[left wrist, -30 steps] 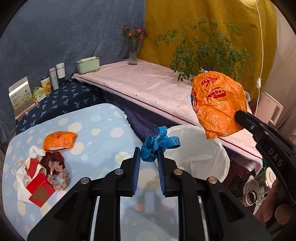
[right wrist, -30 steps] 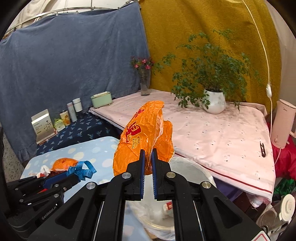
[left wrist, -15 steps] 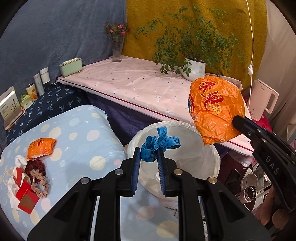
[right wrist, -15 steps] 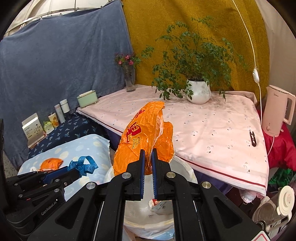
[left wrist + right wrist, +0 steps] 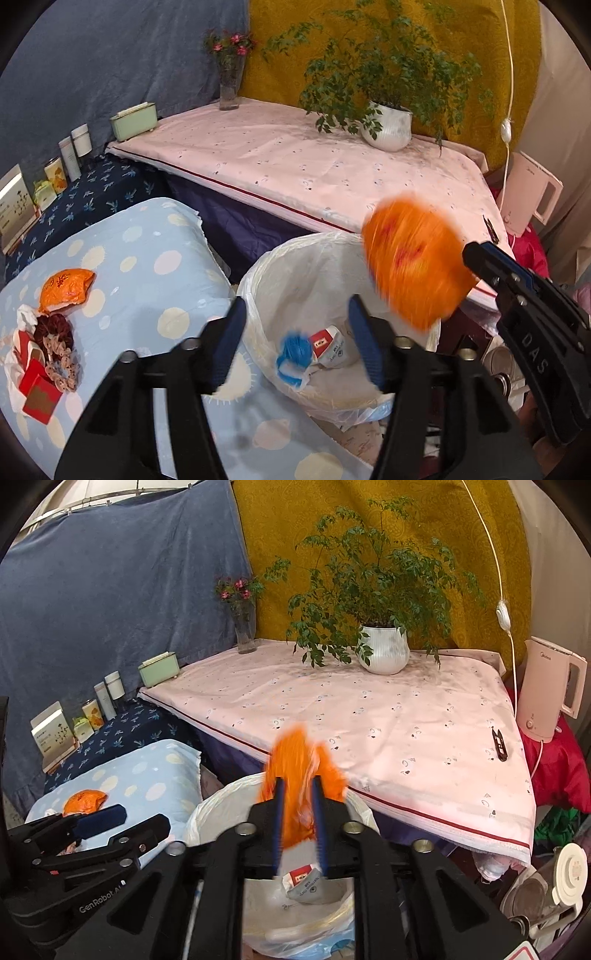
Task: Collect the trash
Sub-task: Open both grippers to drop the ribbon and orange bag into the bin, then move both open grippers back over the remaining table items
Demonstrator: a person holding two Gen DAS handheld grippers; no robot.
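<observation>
Left wrist view: left claw (image 5: 295, 339) wide apart, empty.

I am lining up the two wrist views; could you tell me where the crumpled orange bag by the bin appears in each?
Left wrist: orange bag, blurred, right of centre, above the bin's right rim.
Right wrist: orange bag, low centre, between the right gripper's fingers.
Shared landmark: white plant pot.

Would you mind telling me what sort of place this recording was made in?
Probably a lived-in room at home: a potted plant on a cloth-covered table, an electric kettle, and a lined trash bin.
</observation>
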